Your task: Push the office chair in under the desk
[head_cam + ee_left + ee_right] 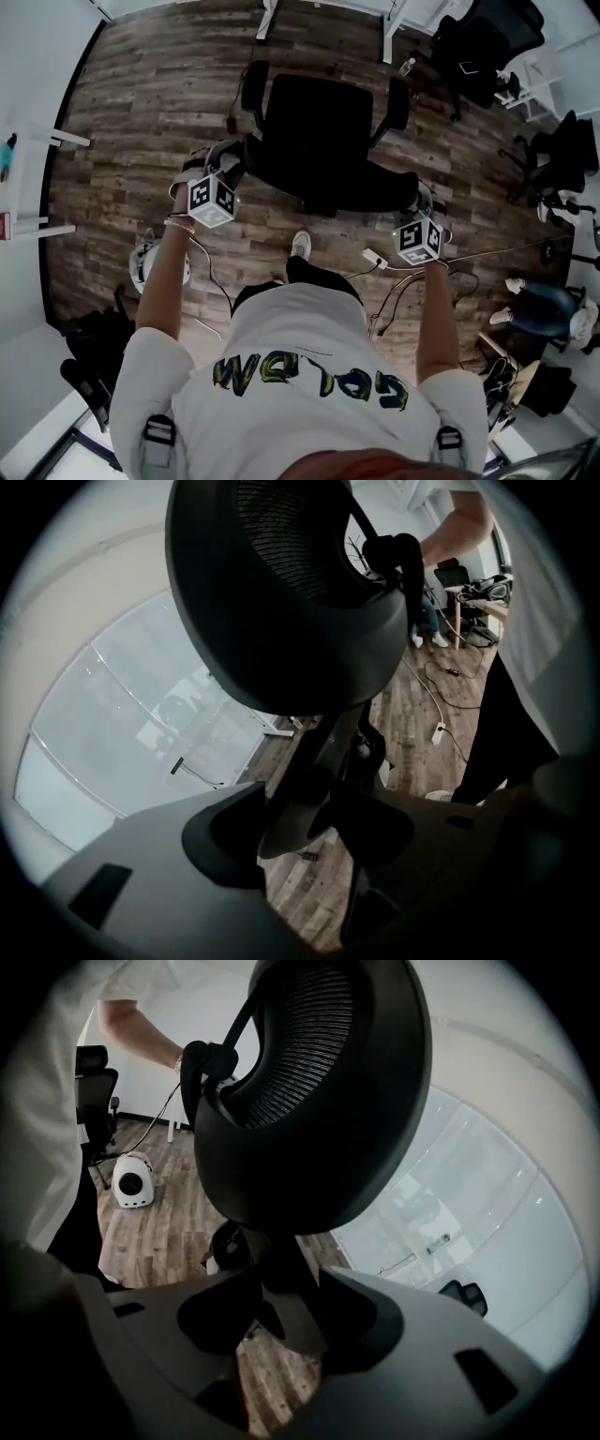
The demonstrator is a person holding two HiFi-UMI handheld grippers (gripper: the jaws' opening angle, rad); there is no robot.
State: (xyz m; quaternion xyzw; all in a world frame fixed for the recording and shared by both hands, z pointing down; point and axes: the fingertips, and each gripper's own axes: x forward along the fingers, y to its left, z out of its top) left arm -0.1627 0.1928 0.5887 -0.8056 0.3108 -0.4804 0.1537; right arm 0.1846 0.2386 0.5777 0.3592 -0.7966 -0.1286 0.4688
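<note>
**Both grippers clamped on the chair back, chair out on open floor**

The black office chair [319, 131] stands on the wood-plank floor [141, 103] in the middle of the room. Its seat faces away from the person, towards two white desk legs [388, 33] at the far edge of the head view. It is short of those legs and not yet between them.

The person stands right behind the backrest [328, 183] with both arms stretched forward. The left gripper [225, 167] is at the backrest's left side and the right gripper [422, 208] is at its right side. In the left gripper view, the fingers [234, 827] are drawn in narrow on a dark bar of the chair's frame that fills the gap between them, and the mesh back bulges above. The right gripper view shows the same thing mirrored, with its fingers [361, 1312] closed on the dark frame piece below the mesh.

The floor planks are brown and streaked. A white power strip [374, 257] and loose cables [398, 291] lie near the person's feet. A rounded white device [143, 264] sits on the floor to the left, and a black bag [89, 361] lies in the near left corner. More black chairs [483, 47] crowd the far right corner. Another person's legs [539, 309] in jeans show at the right edge. A plain white wall [37, 66] bounds the left side, and a frosted glass wall [478, 1213] lies beyond the chair in both gripper views.
</note>
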